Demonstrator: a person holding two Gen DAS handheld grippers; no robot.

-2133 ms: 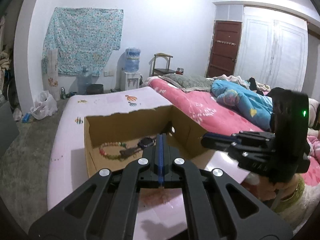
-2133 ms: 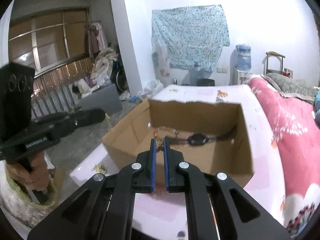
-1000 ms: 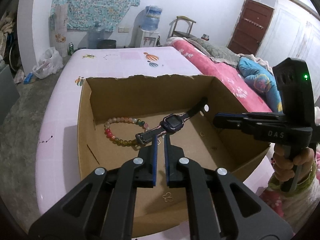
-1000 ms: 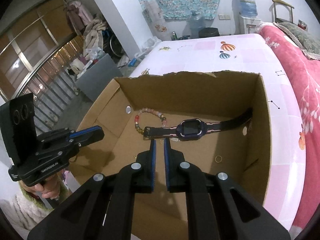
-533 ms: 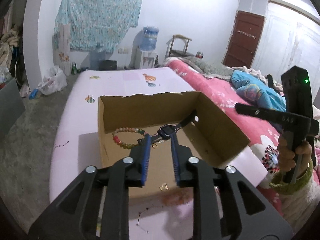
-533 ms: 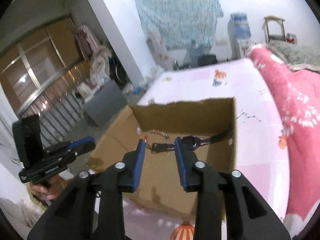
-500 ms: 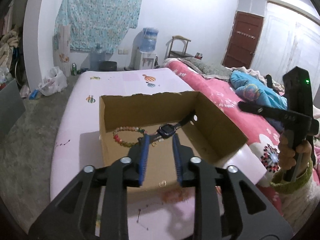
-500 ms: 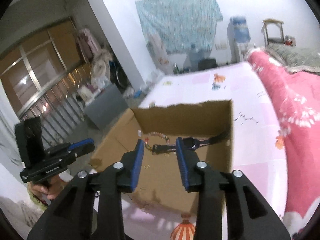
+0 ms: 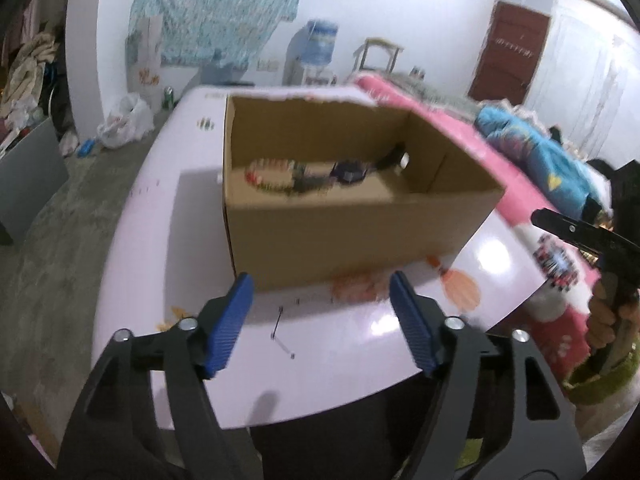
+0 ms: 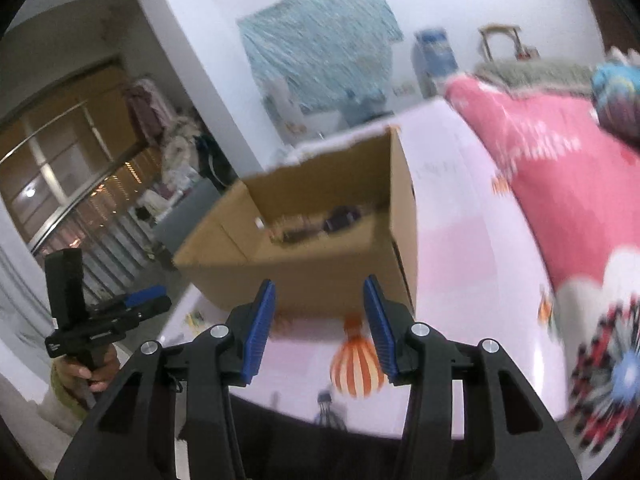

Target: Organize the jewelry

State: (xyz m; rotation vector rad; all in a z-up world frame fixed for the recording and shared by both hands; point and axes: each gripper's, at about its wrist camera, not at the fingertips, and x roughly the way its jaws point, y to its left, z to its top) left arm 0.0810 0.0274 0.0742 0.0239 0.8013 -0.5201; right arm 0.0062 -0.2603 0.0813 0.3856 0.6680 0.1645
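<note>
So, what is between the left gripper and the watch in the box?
In the left wrist view, the cardboard box's near wall stands between the open left gripper and the watch.

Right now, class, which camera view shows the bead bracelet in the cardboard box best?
The left wrist view: the bead bracelet shows as a blurred coloured loop on the cardboard box floor, beside the watch. The right wrist view shows only an indistinct smear there.

Both wrist views look down past their tongs, sharing the nearby cardboard box (image 9: pixel 344 236).
</note>
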